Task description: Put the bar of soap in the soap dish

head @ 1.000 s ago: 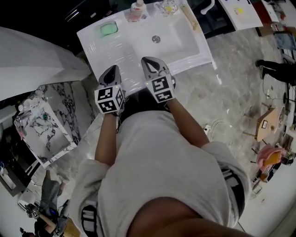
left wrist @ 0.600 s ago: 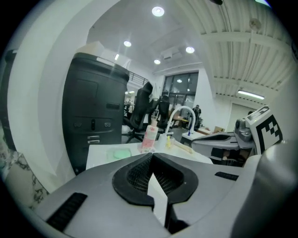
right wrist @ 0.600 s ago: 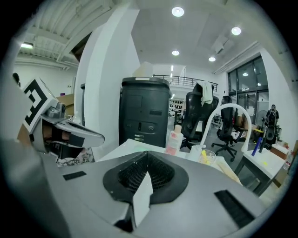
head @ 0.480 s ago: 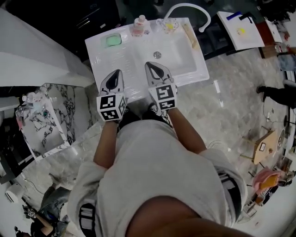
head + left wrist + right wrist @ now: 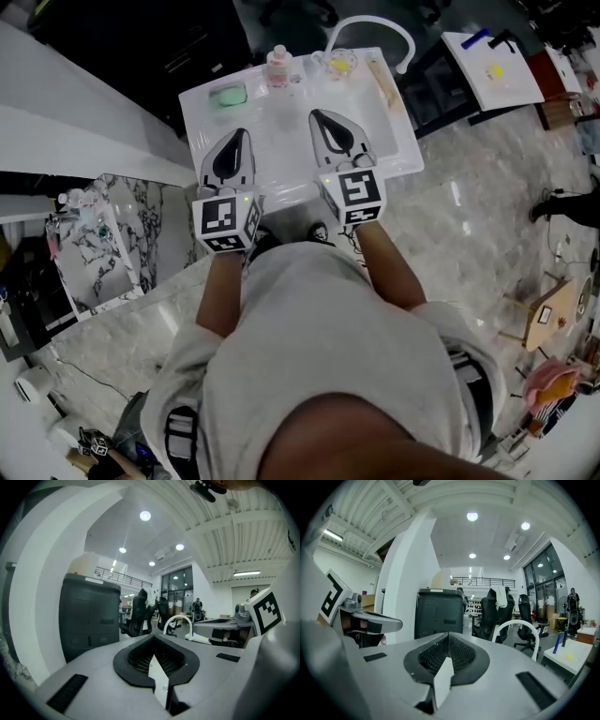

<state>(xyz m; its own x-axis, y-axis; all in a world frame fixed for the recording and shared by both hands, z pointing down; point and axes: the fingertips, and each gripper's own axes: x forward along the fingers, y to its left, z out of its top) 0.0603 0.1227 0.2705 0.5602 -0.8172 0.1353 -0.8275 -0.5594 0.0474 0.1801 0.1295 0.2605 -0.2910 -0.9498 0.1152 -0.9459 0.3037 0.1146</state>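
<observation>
The left claw (image 5: 235,139) and right claw (image 5: 322,118) are both closed, empty, above the sink (image 5: 281,150). The green soap (image 5: 228,94) lies at its far-left corner, perhaps already dished; steer clear of the bottle (image 5: 277,64).

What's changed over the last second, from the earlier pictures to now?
The left hand-held gripper and right hand-held gripper rose and moved farther over the sink. Both stayed shut and empty; the green bar stayed on the sink's back-left corner.
</observation>
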